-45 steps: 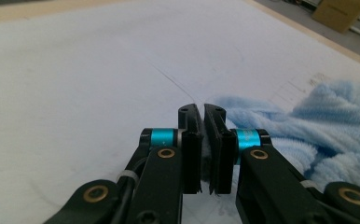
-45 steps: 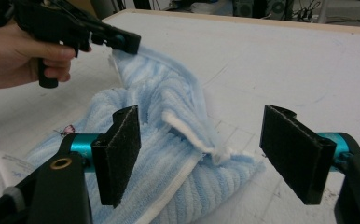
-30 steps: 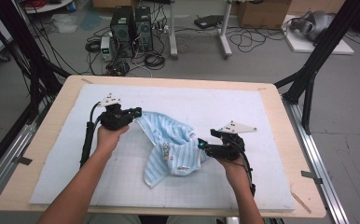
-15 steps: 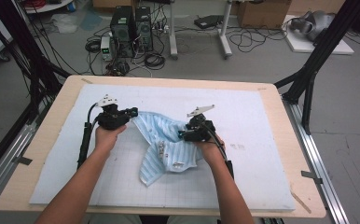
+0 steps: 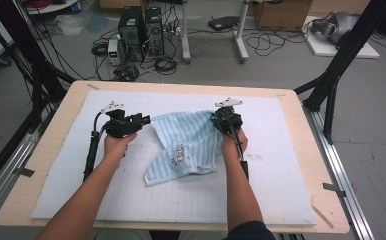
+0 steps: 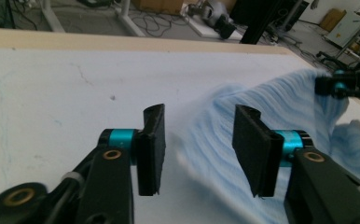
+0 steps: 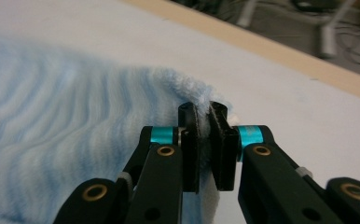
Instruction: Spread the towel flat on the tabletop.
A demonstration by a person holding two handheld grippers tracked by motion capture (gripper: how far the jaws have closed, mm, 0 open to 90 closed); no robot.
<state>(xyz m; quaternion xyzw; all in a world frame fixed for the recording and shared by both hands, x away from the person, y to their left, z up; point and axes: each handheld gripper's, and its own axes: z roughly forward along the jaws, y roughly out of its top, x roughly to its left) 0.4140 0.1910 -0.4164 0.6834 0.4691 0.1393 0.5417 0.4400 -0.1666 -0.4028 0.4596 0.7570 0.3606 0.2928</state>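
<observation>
— Since a second ago your right gripper [image 5: 220,120] has travelled from the near right of the towel [image 5: 191,145] across to its far right corner, dragging that corner with it, so the cloth now lies spread wider across the mat [image 5: 281,190].

— And your right jaws?

— They have just been closing, and in the right gripper view they stand nearly together, clamped on a fold of the towel's edge [image 7: 205,105]; the fabric is pinched between the two pads.

— Your left gripper [image 5: 143,120]?

— It has hardly shifted. Its jaws have just been opening: in the left gripper view they stand apart, the towel [image 6: 280,107] lies on the mat beyond and under the right-hand pad, and neither pad presses on it. You have let go of that corner.

— Where is the towel now?

— On the white mat in the middle of the worktop [image 5: 46,165], between your two grippers. Its far left corner lies just beside the left jaws, its far right corner is held up slightly by your right gripper, and the rest slopes toward you, ending in a loose point. A small printed patch shows near its middle.
</observation>
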